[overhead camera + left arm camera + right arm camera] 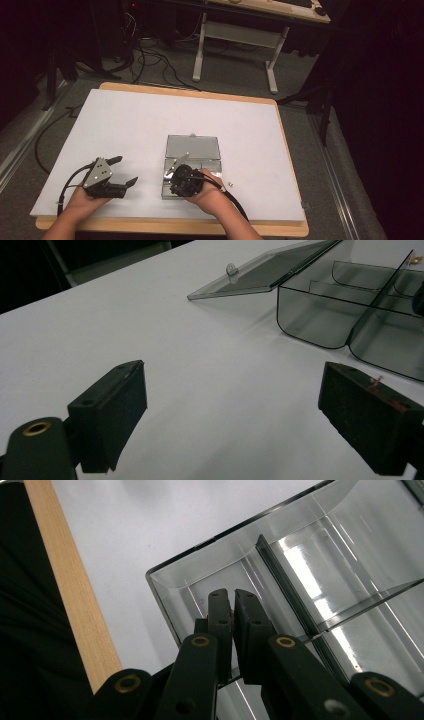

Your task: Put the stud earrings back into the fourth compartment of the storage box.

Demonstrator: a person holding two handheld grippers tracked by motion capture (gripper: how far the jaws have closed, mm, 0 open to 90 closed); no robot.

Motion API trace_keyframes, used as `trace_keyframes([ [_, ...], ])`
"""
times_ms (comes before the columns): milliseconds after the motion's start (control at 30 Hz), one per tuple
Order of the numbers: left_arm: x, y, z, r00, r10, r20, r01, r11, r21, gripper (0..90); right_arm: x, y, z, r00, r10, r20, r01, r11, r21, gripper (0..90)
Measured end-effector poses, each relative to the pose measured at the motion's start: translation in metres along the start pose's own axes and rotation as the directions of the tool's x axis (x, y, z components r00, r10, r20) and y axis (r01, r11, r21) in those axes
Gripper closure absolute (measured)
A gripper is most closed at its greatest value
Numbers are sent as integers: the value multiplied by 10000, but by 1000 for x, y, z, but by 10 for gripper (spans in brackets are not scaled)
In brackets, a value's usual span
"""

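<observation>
A clear compartment box (214,167) lies near the table's front edge with its lid (193,146) swung open toward the far side. My right gripper (174,186) points down into the box's near-left compartment (200,567), its jaws (231,597) pressed together. I cannot tell whether anything tiny is pinched between them. My left gripper (126,171) rests on the white board to the left of the box, wide open with nothing between its pads (118,410). From the left gripper view the box (320,315) stands ahead on the right, with a small brass piece (416,260) in a far compartment.
Small brass bits (230,184) lie on the white board (150,120) just right of the box. The board's wooden front edge (65,580) is close behind the right gripper. Beyond the table stand a white-legged desk (235,35) and loose cables (150,60) on the floor.
</observation>
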State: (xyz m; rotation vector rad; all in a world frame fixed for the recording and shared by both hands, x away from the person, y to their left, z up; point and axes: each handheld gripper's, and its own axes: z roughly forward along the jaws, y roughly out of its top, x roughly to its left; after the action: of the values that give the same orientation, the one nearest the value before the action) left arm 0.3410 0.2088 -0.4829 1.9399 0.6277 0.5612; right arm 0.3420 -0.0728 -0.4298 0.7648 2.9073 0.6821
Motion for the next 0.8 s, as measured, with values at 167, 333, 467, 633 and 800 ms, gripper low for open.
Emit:
trace_keyframes([
  [167,0,0,0,10000,-4,29,4,10000,-7,126,-4,-2,10,10000,-21,-40,22,9998,196,872],
  [333,0,0,0,10000,17,41,-17,10000,-22,126,-4,-2,14,10000,16,-31,-15,9995,312,860],
  [467,0,0,0,10000,18,45,-18,10000,-27,126,-4,-2,11,10000,75,-8,-75,9999,130,833],
  [633,0,0,0,10000,3,56,-3,10000,-20,126,-4,-2,-7,9996,267,132,-262,9988,-411,804],
  [800,0,0,0,10000,-14,76,14,10000,4,126,-12,-8,-28,9979,570,315,-537,9938,-971,791],
])
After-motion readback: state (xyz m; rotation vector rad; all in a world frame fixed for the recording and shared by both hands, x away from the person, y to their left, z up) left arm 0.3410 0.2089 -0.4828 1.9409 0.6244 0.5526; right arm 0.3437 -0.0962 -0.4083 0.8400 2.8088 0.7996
